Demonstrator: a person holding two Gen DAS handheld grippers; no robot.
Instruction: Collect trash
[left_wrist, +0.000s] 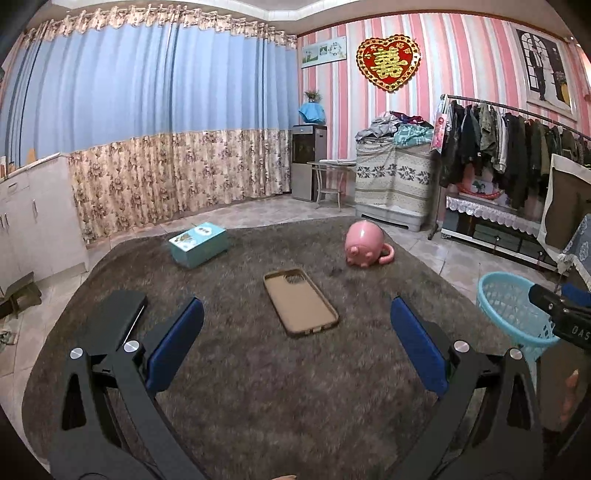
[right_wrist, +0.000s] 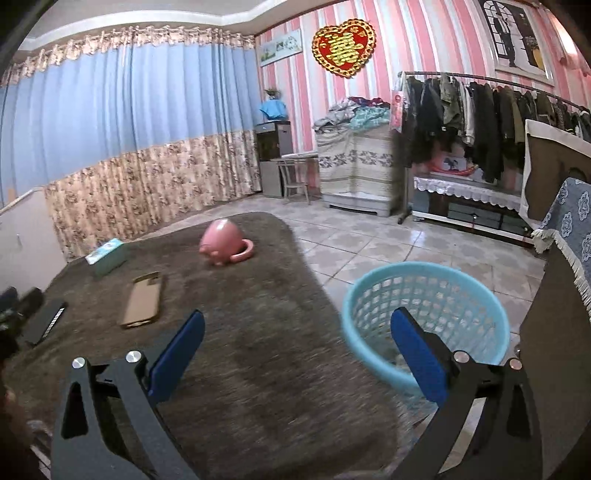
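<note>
Both the left gripper (left_wrist: 297, 343) and the right gripper (right_wrist: 297, 347) spread wide, nothing between the blue pads, hovering over the brown-covered table (left_wrist: 240, 387). No obvious scrap on the cloth: only a tan phone case (left_wrist: 301, 307), a pink pig mug (left_wrist: 365, 243), a teal box (left_wrist: 197, 243) and a black device (left_wrist: 118, 314). Pale bits visible low inside the blue basket (right_wrist: 424, 321) beside the table's right edge, contents too blurred to name; collecting probably finished or close to it.
</note>
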